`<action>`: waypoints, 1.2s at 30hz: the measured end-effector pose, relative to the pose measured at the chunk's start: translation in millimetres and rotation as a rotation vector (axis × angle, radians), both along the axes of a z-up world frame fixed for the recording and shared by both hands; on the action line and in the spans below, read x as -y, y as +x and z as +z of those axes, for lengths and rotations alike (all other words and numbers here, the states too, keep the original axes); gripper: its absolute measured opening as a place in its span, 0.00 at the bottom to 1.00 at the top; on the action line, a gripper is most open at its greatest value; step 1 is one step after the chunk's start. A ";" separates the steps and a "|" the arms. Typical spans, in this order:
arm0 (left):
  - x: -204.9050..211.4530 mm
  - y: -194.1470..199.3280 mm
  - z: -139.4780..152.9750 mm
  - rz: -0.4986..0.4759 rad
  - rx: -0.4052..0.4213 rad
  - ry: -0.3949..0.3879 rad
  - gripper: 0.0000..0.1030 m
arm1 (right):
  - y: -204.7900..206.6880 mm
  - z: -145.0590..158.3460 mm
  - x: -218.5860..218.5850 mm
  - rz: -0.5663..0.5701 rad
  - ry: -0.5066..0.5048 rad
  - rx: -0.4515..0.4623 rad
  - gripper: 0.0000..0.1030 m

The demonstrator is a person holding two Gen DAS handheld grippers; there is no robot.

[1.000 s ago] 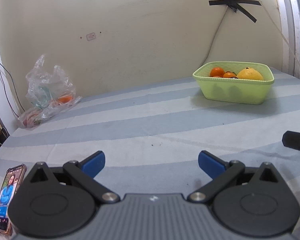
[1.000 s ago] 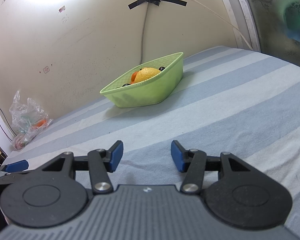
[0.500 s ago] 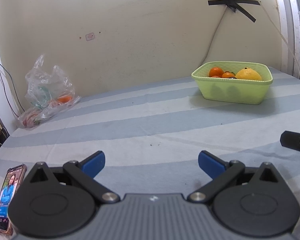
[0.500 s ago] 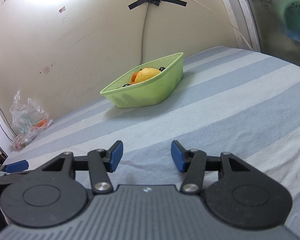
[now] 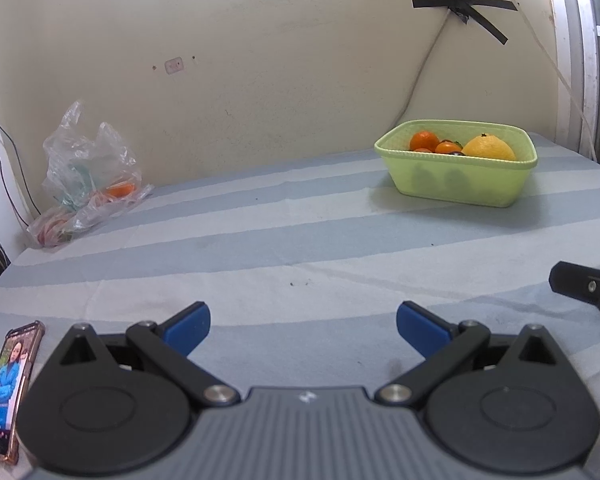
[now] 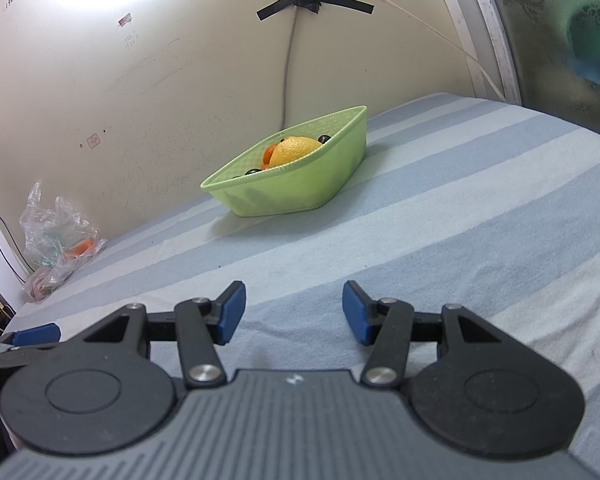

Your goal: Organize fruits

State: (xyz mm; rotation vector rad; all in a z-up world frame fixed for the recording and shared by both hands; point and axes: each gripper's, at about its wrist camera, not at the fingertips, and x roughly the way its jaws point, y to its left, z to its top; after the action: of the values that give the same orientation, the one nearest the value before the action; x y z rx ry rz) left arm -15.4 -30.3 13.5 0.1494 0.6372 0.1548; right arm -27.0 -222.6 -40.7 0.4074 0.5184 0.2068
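We held both the left gripper (image 5: 303,327) and right gripper (image 6: 293,313) spread and empty, since the pale-green plastic fruit basket (image 5: 458,182) sat well ahead of our fingers.

Basket (image 5: 460,184) w/ fruit (image 5: 488,148) sits far right on bed (image 5: 300,240), nr wall. Plastic bag (image 5: 88,176) far left by wall. Phone (image 5: 10,384) at near-left edge.

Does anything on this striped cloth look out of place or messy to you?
Mostly tidy: the green basket sits upright with its fruit inside. The odd spot is the crumpled plastic bag slumped against the wall at the far left, with something orange, perhaps a fruit, still in it. A phone also lies at the near left edge.
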 end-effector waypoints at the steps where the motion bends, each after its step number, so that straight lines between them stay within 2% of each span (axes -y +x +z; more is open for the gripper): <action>1: -0.2 0.1 -0.1 0.000 -0.002 -0.003 1.00 | 0.1 0.1 -0.2 0.000 0.000 0.000 0.55; 23: 1.8 2.5 -3.2 0.012 -0.074 0.007 1.00 | 0.6 1.3 1.3 0.003 0.001 0.002 0.55; 36: -1.4 1.7 -2.2 0.028 -0.075 -0.004 1.00 | 0.5 1.2 0.8 0.005 0.001 0.003 0.55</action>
State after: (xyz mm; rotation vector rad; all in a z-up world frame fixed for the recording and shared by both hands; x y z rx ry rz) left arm -13.8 -28.9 11.2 0.1433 0.7143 0.1759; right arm -26.5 -223.4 -39.5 0.4069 0.5166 0.2120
